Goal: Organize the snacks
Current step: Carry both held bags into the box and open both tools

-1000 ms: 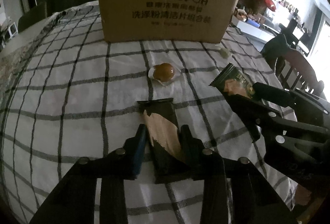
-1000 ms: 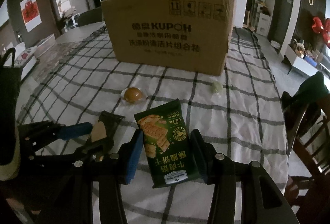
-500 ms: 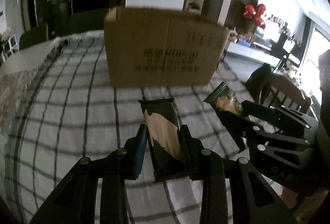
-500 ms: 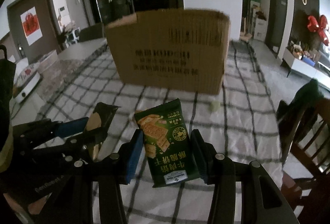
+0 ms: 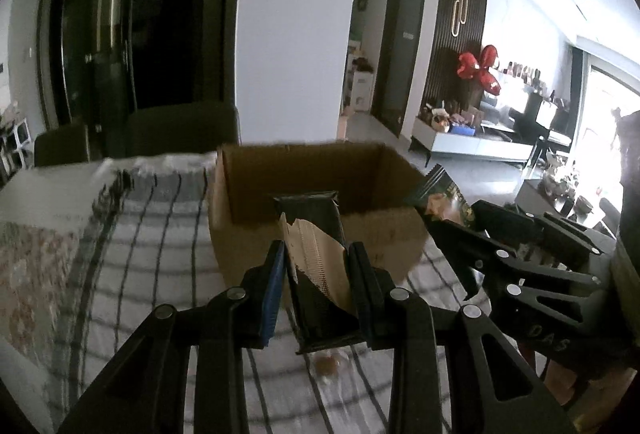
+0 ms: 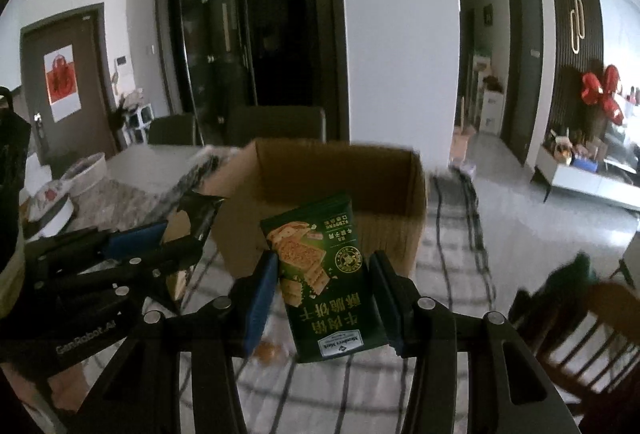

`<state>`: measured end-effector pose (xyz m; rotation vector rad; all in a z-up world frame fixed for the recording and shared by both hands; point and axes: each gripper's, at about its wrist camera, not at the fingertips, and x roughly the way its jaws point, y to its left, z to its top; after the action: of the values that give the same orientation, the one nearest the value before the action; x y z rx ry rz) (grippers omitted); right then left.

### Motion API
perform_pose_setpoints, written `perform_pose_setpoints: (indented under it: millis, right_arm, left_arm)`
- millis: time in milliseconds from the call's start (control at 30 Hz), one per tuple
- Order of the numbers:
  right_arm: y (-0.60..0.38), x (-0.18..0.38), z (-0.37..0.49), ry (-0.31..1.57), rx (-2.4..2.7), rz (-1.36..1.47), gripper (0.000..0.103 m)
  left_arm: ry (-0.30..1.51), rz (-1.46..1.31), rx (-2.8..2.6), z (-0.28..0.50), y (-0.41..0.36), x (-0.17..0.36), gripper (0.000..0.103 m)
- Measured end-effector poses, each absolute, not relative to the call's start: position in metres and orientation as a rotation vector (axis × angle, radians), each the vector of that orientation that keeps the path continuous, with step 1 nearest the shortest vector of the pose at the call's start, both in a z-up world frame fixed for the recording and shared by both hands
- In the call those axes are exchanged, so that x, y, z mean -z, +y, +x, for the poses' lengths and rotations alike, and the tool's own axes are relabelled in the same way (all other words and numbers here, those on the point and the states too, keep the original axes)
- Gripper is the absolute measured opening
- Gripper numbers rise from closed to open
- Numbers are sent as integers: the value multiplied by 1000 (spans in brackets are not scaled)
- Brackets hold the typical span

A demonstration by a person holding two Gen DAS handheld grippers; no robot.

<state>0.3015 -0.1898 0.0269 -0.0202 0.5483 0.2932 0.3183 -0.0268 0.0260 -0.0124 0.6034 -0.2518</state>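
Two packets: the left gripper point(image 5: 316, 274) clamps a dark packet point(image 5: 316, 258), the right gripper point(image 6: 324, 286) a green packet point(image 6: 324, 274), both raised before one cardboard box point(image 6: 384, 190).

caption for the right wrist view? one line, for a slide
Right claw holds green cracker packet raised before open cardboard box.

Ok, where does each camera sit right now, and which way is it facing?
Left wrist: behind the left claw, which grips a dark snack packet; faces the open cardboard box; right claw at its right.
Right wrist: behind the right claw, which grips a green cracker packet; left claw at its left.
Shared: box, both packets.
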Motion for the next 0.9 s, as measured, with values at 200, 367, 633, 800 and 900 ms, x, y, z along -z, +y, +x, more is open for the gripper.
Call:
perform_pose_setpoints:
  millis: [200,367,633,800,900]
  right_arm:
    - [-191,-45,337,535,-289,-23,48]
    - [-192,-52,371,550,-301,-12,48]
    - [-188,-51,412,576,-278,-32,49]
    - [-190,-47,413,564,-209,-39,68]
    - [-193,-46,402,546,-166,-56,68]
  left_arm:
    - [575,-1,262,351,-26,-45,32]
    - [584,-10,267,383,-26,-51,32]
    - [622,-10,252,423,-28,-45,37]
    - [590,29,203,421,-27,-44,63]
    - [573,58,206,406,-30,-43,67]
